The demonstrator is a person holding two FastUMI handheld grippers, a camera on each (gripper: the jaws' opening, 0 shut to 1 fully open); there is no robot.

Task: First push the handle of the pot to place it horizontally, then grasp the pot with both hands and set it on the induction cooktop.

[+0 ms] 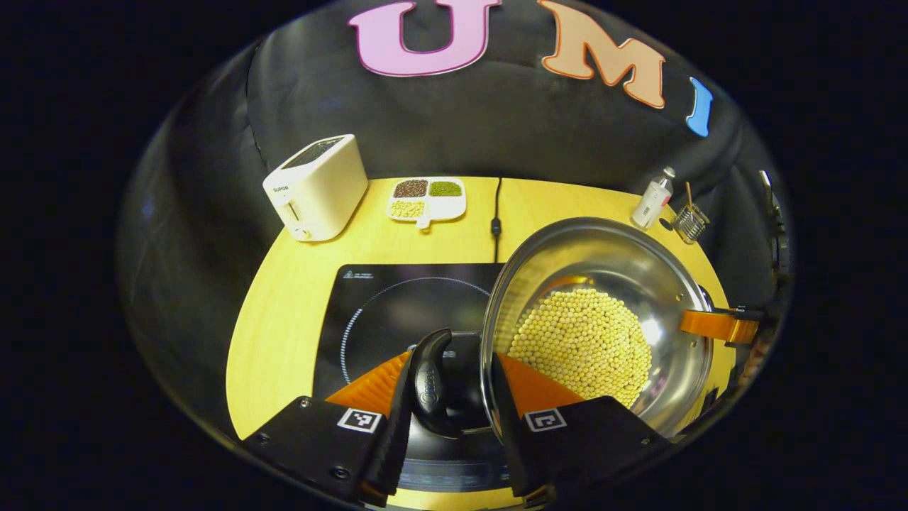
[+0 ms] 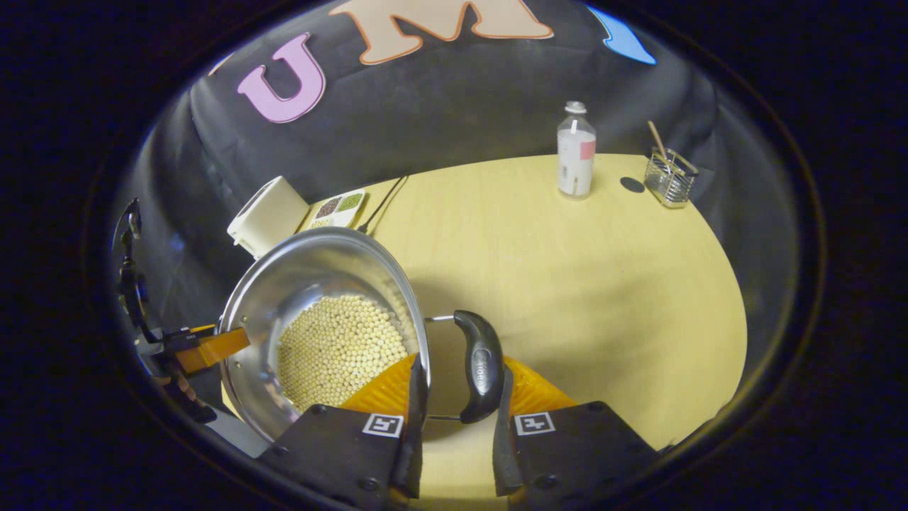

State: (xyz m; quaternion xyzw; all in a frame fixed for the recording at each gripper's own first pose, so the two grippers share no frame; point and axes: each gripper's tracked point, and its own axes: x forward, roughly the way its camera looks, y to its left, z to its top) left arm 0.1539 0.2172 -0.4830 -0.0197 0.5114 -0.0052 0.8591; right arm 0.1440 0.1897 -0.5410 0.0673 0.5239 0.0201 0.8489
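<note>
Round steel pot [image 1: 603,312] of pale beans, tilted above glossy black cooktop [image 1: 397,305]; each hand-held gripper [image 1: 445,401] [image 2: 457,404] clenched on curved black handle [image 1: 430,376] [image 2: 479,365]

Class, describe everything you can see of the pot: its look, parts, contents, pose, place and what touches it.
The pot is shiny, steel-looking, round and wide, lidless, with pale round beans heaped inside. It has two black loop handles: the left gripper brackets one, the right gripper the other, their orange fingers alongside. It looks tilted, held partly over the black induction cooktop on the yellow table.
</note>
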